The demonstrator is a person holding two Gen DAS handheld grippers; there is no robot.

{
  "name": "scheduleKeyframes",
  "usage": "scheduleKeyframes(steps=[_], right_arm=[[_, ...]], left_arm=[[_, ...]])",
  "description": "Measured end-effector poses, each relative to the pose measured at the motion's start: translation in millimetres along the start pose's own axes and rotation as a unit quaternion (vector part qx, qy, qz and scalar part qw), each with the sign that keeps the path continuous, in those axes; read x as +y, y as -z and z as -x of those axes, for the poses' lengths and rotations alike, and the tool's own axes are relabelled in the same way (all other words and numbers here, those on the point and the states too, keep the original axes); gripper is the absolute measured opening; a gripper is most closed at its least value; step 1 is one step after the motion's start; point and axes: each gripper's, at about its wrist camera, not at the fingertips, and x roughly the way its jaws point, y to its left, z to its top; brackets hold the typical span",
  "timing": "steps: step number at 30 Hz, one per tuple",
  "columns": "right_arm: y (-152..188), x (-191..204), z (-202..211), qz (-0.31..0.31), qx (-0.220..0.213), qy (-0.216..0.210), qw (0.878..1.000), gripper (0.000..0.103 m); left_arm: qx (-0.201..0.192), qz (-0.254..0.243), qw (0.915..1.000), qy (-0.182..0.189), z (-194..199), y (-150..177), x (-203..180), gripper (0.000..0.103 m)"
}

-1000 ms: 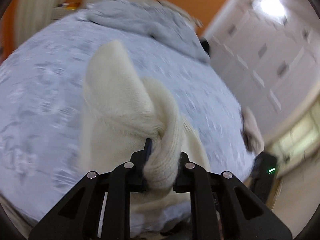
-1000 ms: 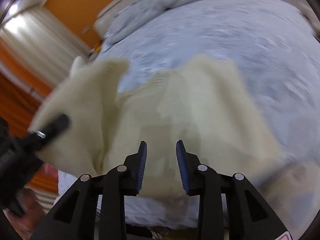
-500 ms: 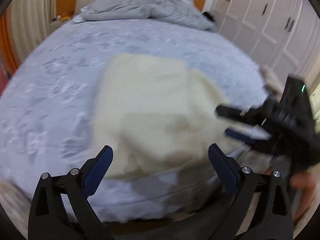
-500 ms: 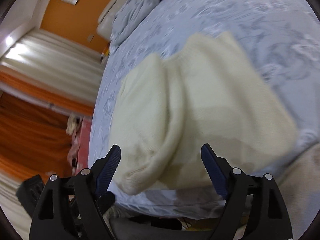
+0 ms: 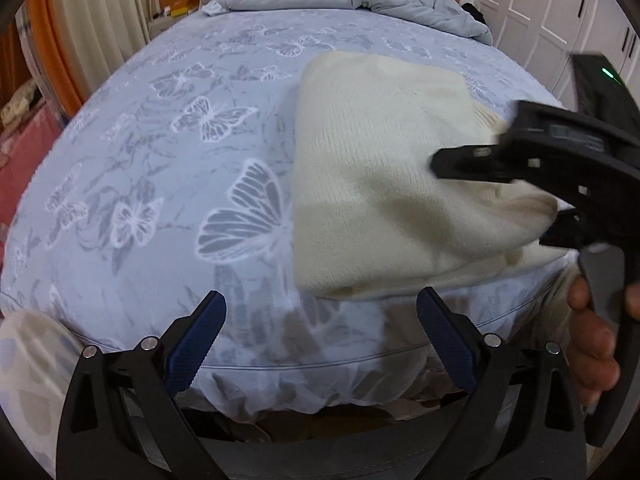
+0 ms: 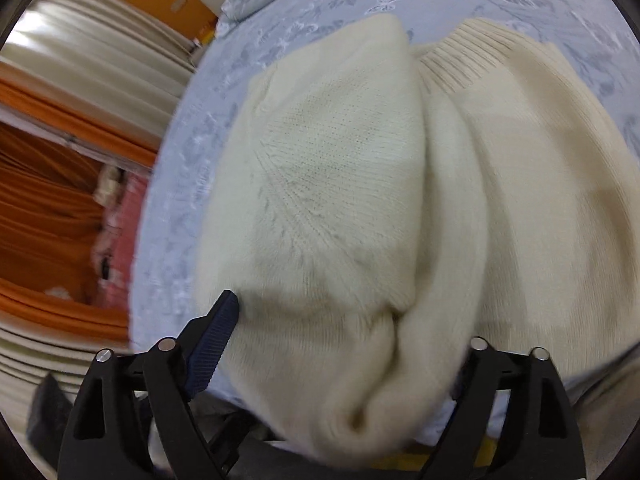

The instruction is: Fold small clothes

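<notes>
Dropped from the now-spread left tongs (image 5: pixel 318 332), the cream sweater (image 5: pixel 380 176) lies on the butterfly-print bed (image 5: pixel 160 168).

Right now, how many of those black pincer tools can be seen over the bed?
2. The left gripper hangs open over the bed's near edge, clear of the cream sweater. The right gripper straddles the sweater's near fold, its jaws lately closing. None seems hidden.

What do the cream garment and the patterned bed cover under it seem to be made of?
Cream garment: probably a soft knit, wool or acrylic yarn. Fine stitch rows, a ribbed band and a fuzzy matte surface show in the right wrist view.
Bed cover: likely thin woven fabric, cotton or polyester, smooth with a slight sheen; the pale butterfly pattern looks printed or woven in, and which cannot be told.
</notes>
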Motion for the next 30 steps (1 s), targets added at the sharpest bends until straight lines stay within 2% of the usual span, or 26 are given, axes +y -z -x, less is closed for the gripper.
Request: scheduleKeyframes(steps=[1,2,3,6,9,11,12,14,15,17,18,21,24,28,30], right_arm=[[-2.5,4.1,-0.9,0.01,-0.001,0.011,1.0,0.062],[-7.2,10.0,3.0,0.028,-0.007,0.018,0.999,0.031],[-12.4,14.5,10.3,0.036,-0.011,0.015,0.999,0.02],[-31.6,26.2,69.2,0.031,-0.069,-0.063,0.995,0.018],[-36.9,25.3,120.9,0.05,-0.131,-0.069,0.988,0.018],[-35.7,-3.0,135.8,0.035,-0.148,-0.052,0.987,0.018],[-34.8,-19.9,130.6,0.02,-0.14,-0.035,0.989,0.018],[-30.6,-76.0,98.0,-0.038,-0.086,0.0,0.996,0.018],[-25.5,-96.5,86.1,-0.066,-0.066,0.005,0.996,0.018],[-12.3,-128.0,71.8,-0.119,-0.044,-0.017,0.992,0.019],[-12.4,-131.0,73.2,-0.129,-0.046,-0.028,0.99,0.019],[-17.5,-124.3,74.6,-0.097,-0.055,-0.032,0.993,0.02],[-16.0,-128.8,66.6,-0.113,-0.049,-0.048,0.991,0.022],[-12.2,-137.5,67.2,-0.132,-0.049,-0.084,0.986,0.025],[-10.8,-138.9,66.5,-0.137,-0.048,-0.092,0.985,0.025]], left_arm=[[0.001,-0.001,1.0,-0.003,-0.2,0.1,1.5,0.094],[0.002,0.001,1.0,-0.006,-1.1,-0.6,4.2,0.094],[0.002,0.003,1.0,-0.009,-1.1,-0.5,4.8,0.094],[0.003,0.012,0.9998,-0.016,-3.8,-6.2,7.0,0.094],[-0.001,0.01,0.9998,-0.015,-3.7,-12.8,3.3,0.094],[-0.008,-0.001,0.9998,-0.016,-3.7,-17.5,-3.8,0.094],[-0.01,-0.006,0.9998,-0.016,-4.7,-19.1,-6.8,0.094],[-0.005,-0.015,0.9997,-0.016,-10.6,-21.3,-13.5,0.094],[0.002,-0.016,0.9998,-0.014,-15.6,-22.2,-16.9,0.094],[0.011,-0.015,0.9998,-0.003,-19.0,-22.6,-22.3,0.094],[0.013,-0.017,0.9998,0.0,-19.6,-22.8,-25.8,0.094],[0.013,-0.037,0.9992,0.007,-20.5,-22.1,-38.4,0.094],[0.014,-0.05,0.9987,0.003,-24.5,-23.2,-47.8,0.094],[0.01,-0.049,0.9987,-0.01,-31.0,-30.2,-52.1,0.094],[0.01,-0.035,0.9993,-0.003,-32.6,-35.6,-49.0,0.093]])
